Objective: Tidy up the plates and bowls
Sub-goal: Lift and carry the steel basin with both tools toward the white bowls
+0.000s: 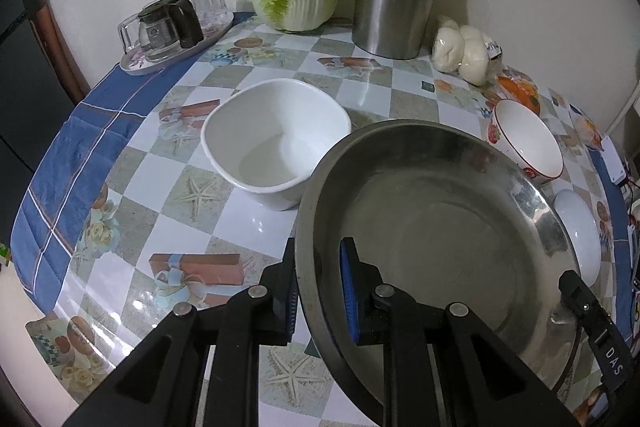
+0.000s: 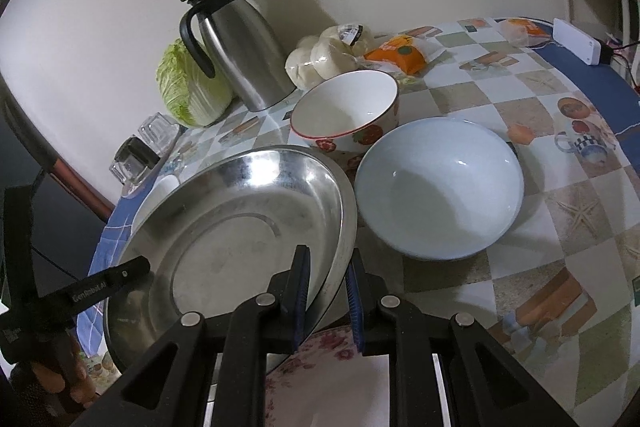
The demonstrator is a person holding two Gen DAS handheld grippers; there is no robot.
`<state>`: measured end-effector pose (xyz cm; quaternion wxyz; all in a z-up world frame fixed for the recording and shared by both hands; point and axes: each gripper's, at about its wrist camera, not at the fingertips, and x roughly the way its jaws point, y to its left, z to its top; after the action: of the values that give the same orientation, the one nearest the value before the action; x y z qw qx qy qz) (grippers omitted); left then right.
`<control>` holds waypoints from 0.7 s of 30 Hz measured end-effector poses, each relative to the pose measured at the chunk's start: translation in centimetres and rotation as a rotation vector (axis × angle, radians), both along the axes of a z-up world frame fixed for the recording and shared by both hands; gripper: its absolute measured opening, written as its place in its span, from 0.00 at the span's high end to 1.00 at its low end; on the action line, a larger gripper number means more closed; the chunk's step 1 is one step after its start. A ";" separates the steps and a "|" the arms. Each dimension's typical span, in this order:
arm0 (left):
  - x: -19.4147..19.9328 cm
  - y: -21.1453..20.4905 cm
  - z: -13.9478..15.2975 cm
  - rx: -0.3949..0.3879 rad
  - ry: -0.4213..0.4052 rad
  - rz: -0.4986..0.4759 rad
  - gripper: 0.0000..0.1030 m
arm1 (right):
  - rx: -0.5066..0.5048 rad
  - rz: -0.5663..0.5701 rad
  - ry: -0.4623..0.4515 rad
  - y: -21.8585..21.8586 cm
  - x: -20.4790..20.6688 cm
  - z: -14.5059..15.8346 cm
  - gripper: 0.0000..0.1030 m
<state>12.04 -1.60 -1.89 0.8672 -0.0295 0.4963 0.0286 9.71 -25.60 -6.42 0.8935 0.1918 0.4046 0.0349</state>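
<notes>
The steel pan (image 1: 440, 227) hangs tilted over the checked table (image 1: 224, 227), held by both tools: the left gripper (image 1: 318, 291) is clamped on its near left rim, the right gripper (image 2: 328, 291) on the opposite rim. Beyond its left edge sits the square white bowl (image 1: 276, 139); to its right, the pale round bowl (image 2: 440, 187) and the patterned bowl (image 2: 344, 111).

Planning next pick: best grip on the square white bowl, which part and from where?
Pinch the square white bowl at its thin rim, one finger inside and one outside, from above on its near-left side. It sits upright and empty, and the steel pan crowds its right edge.
</notes>
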 end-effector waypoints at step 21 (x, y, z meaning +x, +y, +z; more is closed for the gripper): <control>0.6 -0.4 -1.7 0.016 0.013 -0.009 0.82 | -0.068 0.000 0.029 0.4 0.3 -0.7 0.81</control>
<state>12.68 -2.03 -3.58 0.8643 -0.0200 0.5017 0.0287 10.04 -25.24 -7.15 0.8934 0.1617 0.4187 0.0183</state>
